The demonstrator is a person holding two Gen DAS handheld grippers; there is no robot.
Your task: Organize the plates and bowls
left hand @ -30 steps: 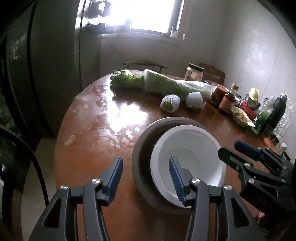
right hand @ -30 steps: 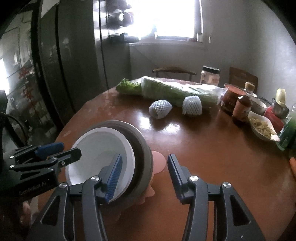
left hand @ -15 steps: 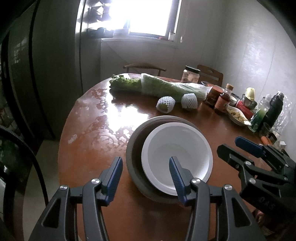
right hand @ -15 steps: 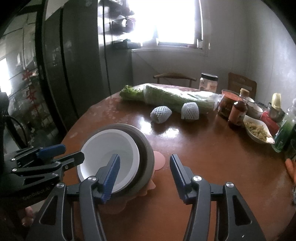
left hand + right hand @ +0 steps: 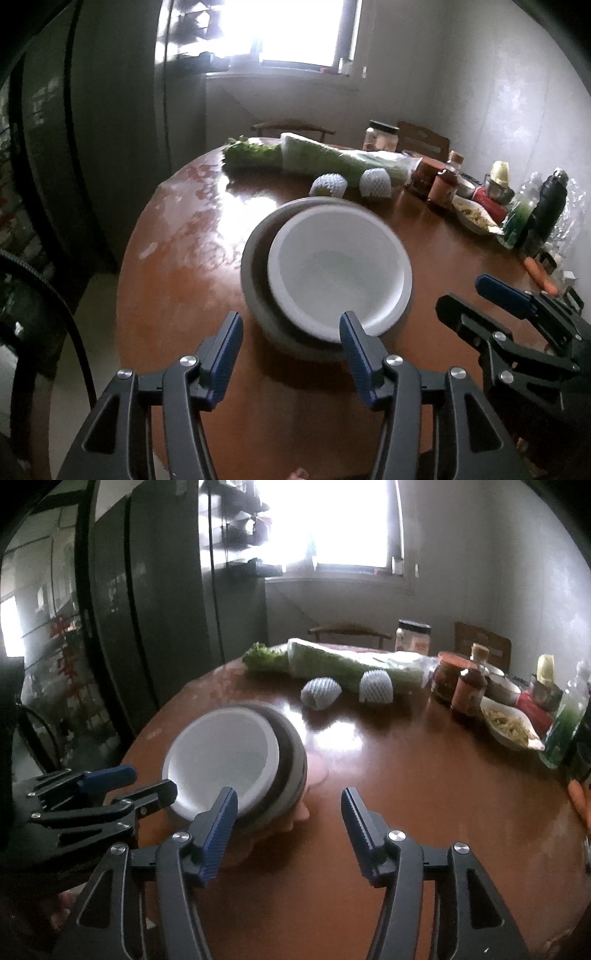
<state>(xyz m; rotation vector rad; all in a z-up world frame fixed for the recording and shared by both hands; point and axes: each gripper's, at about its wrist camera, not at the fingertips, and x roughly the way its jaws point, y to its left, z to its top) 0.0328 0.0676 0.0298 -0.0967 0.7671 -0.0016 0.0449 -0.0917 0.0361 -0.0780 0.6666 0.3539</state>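
A white bowl (image 5: 338, 273) (image 5: 221, 764) sits nested in a grey bowl (image 5: 255, 284) (image 5: 293, 764) on the round brown table (image 5: 177, 280) (image 5: 406, 794). Something pink (image 5: 303, 814) peeks out beneath the grey bowl. My left gripper (image 5: 291, 343) (image 5: 110, 790) hovers open just short of the stack's near edge, its pads touching nothing. To the stack's right my right gripper (image 5: 290, 812) (image 5: 495, 306) is drawn back, its jaws opening. Only the stack's near rim shows beyond the gap, and nothing is pressed.
At the table's back lie a wrapped cabbage (image 5: 351, 664), lettuce (image 5: 264, 659) and two foam-netted fruits (image 5: 321, 692). Jars, bottles (image 5: 469, 690) and a dish of food (image 5: 511, 727) crowd the right side. A dark fridge (image 5: 147, 609) stands left; chairs beyond.
Both grippers have pulled back from the bowl stack, which now sits farther from the fingers. The right jaws have widened. The bowls stay on the table.
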